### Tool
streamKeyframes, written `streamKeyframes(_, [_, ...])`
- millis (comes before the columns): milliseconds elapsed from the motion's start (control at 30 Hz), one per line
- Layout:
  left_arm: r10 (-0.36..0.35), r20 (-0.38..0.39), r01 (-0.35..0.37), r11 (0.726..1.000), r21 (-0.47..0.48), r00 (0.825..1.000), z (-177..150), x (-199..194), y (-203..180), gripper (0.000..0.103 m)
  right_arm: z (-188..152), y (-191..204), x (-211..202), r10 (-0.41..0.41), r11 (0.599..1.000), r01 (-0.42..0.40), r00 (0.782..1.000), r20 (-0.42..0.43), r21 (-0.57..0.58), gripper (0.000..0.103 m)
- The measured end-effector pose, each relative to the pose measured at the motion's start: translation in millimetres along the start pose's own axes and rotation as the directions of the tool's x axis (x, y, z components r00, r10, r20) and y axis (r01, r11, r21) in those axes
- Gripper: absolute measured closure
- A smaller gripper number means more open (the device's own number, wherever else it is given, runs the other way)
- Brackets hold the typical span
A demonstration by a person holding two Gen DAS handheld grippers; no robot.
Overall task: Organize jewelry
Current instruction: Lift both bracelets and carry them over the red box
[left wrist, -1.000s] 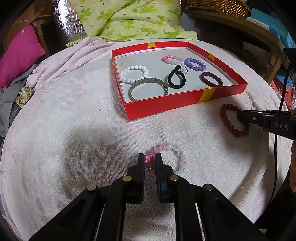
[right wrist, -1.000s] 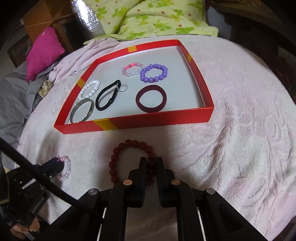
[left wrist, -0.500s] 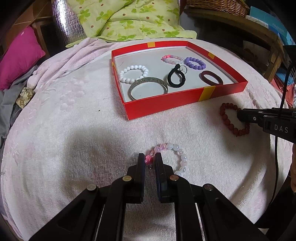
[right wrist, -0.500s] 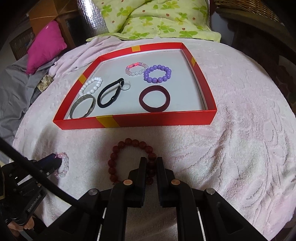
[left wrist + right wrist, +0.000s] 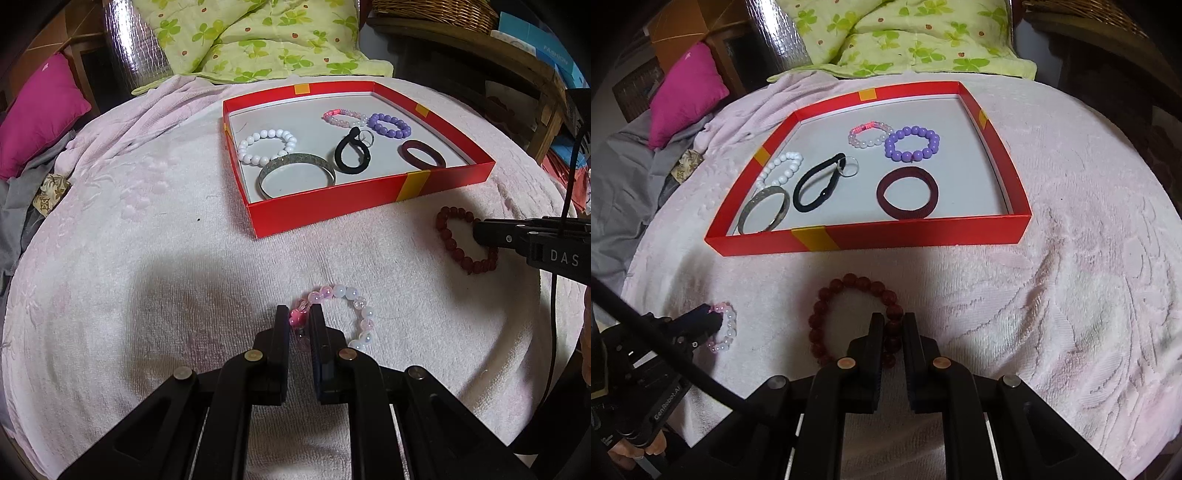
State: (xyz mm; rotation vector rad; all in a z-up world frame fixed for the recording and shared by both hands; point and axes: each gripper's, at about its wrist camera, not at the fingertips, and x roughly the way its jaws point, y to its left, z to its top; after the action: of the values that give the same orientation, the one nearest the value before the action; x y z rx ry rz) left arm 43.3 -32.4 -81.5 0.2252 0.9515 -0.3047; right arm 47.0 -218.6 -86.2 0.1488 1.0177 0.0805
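A: Two bracelets lie outside the red tray (image 5: 332, 206), both on the pink towel (image 5: 147, 258). In the left wrist view, the left claw (image 5: 299, 321) has narrowed to a slim gap and pinches the pink bead bracelet (image 5: 347, 314) at its nine o'clock side.

B: And the right claw (image 5: 894, 325)?

A: Same picture: nearly closed, gripping the dark red bead bracelet (image 5: 849, 317) at about four o'clock of its loop. In its own view that bracelet sits at six o'clock of the tray, apart from the tray wall.

B: What's inside the tray?

A: The white bead bracelet (image 5: 781, 170) and silver bangle (image 5: 764, 208) at nine o'clock, touching. The black hair tie (image 5: 816, 184) with a small metal ring (image 5: 849, 166) at centre. The purple bead bracelet (image 5: 911, 144) and a pale pink bracelet (image 5: 868, 134) toward twelve, the maroon band (image 5: 908, 194) toward five.
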Motion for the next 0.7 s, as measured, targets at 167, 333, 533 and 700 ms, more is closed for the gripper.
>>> streamKeyframes(167, [0.001, 0.0, -0.001, 1.0, 0.002, 1.0, -0.2, -0.1, 0.5, 0.091, 0.1, 1.7, 1.8, -0.01, 1.0, 0.009, 1.0, 0.002, 0.004, 0.092])
streamKeyframes(333, [0.001, -0.001, -0.001, 1.0, 0.002, 1.0, -0.4, -0.5, 0.2, 0.091, 0.4, 6.5, 1.9, -0.026, 0.999, 0.027, 1.0, 0.016, -0.028, 0.092])
streamKeyframes(533, [-0.007, -0.001, 0.007, 1.0, -0.009, 1.0, -0.4, -3.0, 1.7, 0.092, -0.7, 9.1, -4.5, -0.013, 0.999, 0.015, 0.999, 0.045, -0.041, 0.092])
streamKeyframes(700, [-0.003, 0.008, 0.003, 1.0, -0.016, 1.0, 0.5, -5.6, 3.7, 0.092, 0.1, 17.2, -14.0, 0.016, 0.998, -0.009, 0.996, 0.091, -0.069, 0.092])
